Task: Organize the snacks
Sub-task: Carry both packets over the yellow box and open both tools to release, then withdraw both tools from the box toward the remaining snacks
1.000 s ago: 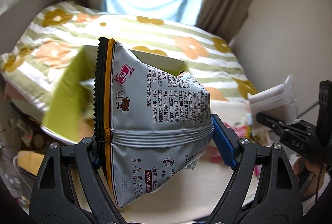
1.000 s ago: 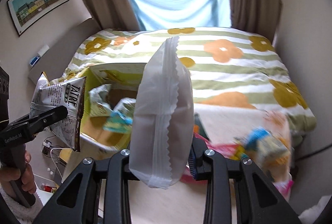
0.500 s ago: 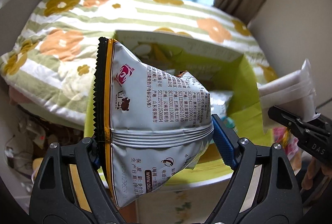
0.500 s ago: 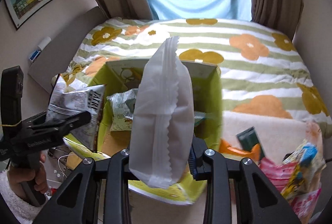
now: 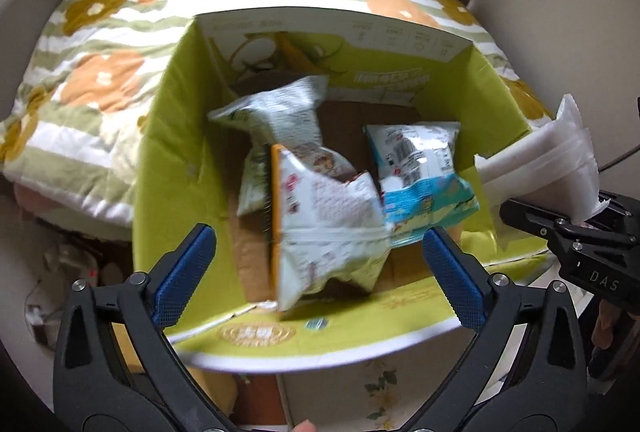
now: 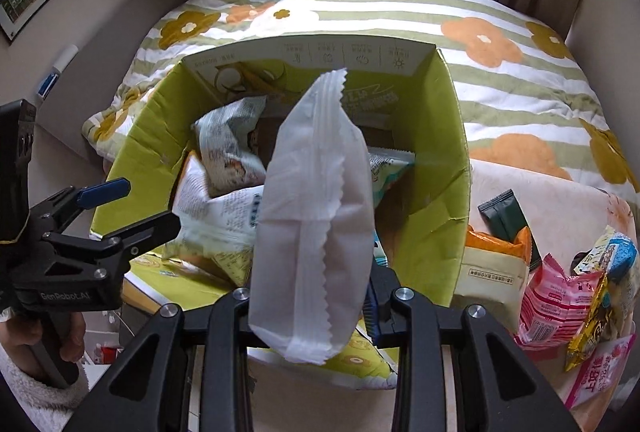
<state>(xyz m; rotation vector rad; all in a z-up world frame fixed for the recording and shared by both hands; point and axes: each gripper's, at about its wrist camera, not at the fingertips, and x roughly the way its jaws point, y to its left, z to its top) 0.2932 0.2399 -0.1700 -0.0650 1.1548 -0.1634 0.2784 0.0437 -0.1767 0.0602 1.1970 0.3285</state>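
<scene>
Green cardboard box [image 5: 160,168] sits open-topped against the edge of a bed with a flowered, striped quilt [image 6: 500,72]. The left gripper [image 5: 316,252] hangs over the box mouth, pointing steeply down; its jaws have just been opening and now stand wide apart, blue pads [image 5: 188,268] clear of everything. The silver snack bag with an orange edge [image 5: 324,228] shows in the gap between them but touches neither pad; it is blurred, over the box floor, and whether it has landed cannot be told. In the box beside it: a pale grey-white packet [image 5: 280,112] toward the far wall and a blue-and-white packet [image 5: 420,168] to the right. The right gripper [image 6: 312,296] is clamped tight on a plain white pouch [image 6: 316,216] with zigzag seams, held upright over the near rim of the box. To the right of the box, on a pale cloth, a loose pile of snacks: a dark green packet [image 6: 502,216], an orange one [image 6: 496,244], a pink one [image 6: 556,296].
</scene>
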